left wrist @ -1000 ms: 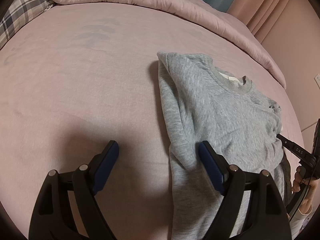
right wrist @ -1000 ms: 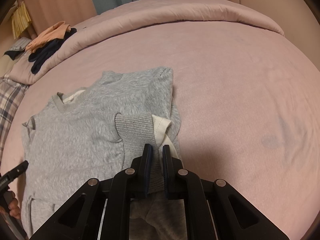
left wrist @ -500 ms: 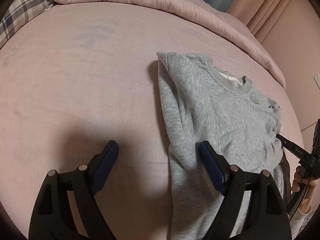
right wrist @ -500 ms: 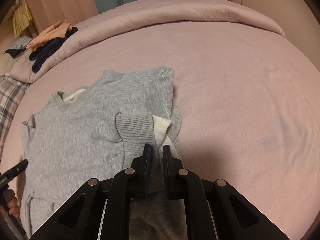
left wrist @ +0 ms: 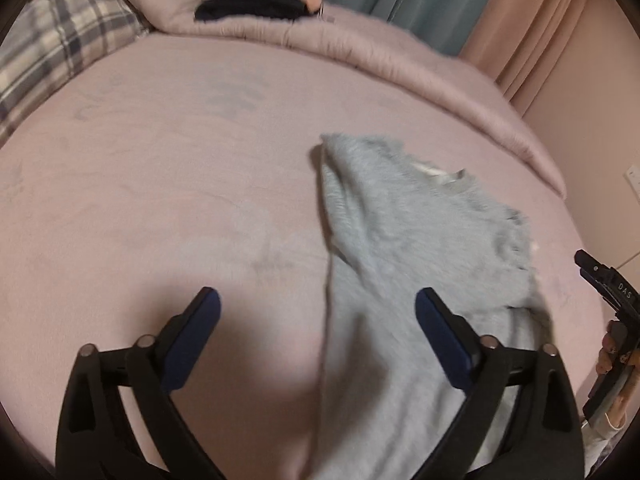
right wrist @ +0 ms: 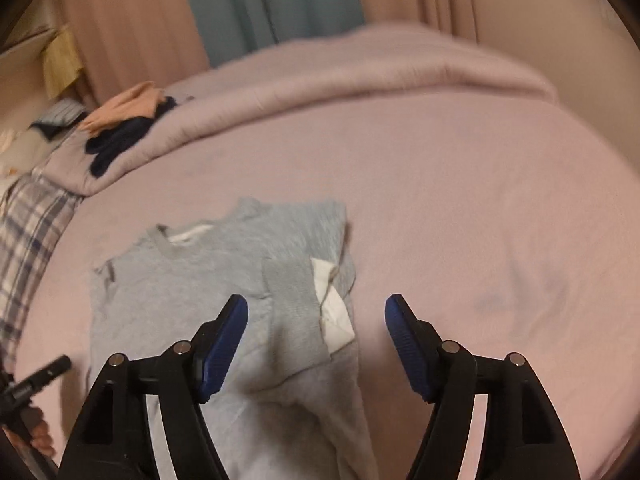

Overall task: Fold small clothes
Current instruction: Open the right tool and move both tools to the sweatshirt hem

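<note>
Left wrist view: my left claw (left wrist: 318,308) had just been opening and stood wide, released, nothing pinched. The small grey fleece sweatshirt (left wrist: 404,240) lay flat on the pink bed sheet (left wrist: 160,184), its left edge between my fingers.

Right wrist view: my right claw (right wrist: 316,312) had just been opening, released; the sweatshirt's folded ribbed cuff (right wrist: 296,300) lay below, untouched.

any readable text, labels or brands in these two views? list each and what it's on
"DAS" on the black body of the right gripper, at the right edge of the left wrist view.
White tag on the grey sweatshirt: no print legible, blurred.
Nothing else readable.
</note>
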{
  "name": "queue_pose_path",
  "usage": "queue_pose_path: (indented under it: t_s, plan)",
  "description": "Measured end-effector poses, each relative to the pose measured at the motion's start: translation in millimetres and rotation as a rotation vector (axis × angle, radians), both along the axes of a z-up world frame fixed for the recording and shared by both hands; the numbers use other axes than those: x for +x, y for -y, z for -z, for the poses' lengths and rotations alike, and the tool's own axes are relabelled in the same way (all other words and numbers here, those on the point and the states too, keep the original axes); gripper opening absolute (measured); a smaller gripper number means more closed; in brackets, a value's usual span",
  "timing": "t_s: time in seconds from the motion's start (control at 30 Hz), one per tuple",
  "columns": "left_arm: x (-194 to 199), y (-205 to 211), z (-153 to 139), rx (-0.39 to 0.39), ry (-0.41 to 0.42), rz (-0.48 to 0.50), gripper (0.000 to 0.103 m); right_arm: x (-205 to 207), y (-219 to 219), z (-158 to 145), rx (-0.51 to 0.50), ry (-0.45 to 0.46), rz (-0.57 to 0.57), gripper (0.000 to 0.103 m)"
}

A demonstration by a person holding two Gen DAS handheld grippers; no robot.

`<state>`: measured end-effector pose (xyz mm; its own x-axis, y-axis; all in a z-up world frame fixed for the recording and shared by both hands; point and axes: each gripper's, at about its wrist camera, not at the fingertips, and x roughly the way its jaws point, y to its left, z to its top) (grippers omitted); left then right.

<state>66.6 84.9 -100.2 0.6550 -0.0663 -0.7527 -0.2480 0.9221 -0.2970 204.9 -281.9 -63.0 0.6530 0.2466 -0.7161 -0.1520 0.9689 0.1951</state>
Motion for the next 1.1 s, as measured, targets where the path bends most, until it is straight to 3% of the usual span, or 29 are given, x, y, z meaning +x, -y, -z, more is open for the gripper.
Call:
queue_pose_path:
  t_s: [0.07,0.2,0.33,0.47,0.57,0.63,0.83,1.1]
  plan:
    - [-24,9,-10,-0.020,0.028,0.000,0.101,-21,-2,-17,-0.018,0.054,-0.037,0.071]
    - [-56,26,-21,-0.008,0.032,0.003,0.102,-67,-3,-34,0.025,0.124,-0.122,0.087]
    - [-82,41,-25,0.003,0.050,0.006,0.102,-103,-2,-35,0.073,0.145,-0.182,0.087]
    - [-103,53,-25,0.020,0.076,-0.012,0.102,-130,1,-28,0.065,0.164,-0.158,0.087]
    - [-114,61,-20,0.029,0.063,0.002,0.102,-140,-1,-19,-0.021,0.172,-0.110,0.087]
    - [-120,64,-16,0.021,0.056,0.012,0.102,-145,2,-16,-0.029,0.161,-0.098,0.087]
    - [-132,67,6,-0.022,0.009,0.020,0.102,-157,20,3,0.101,0.076,-0.098,0.087]
    - [-139,69,29,-0.082,-0.023,0.027,0.101,-167,31,32,0.123,-0.031,-0.078,0.087]
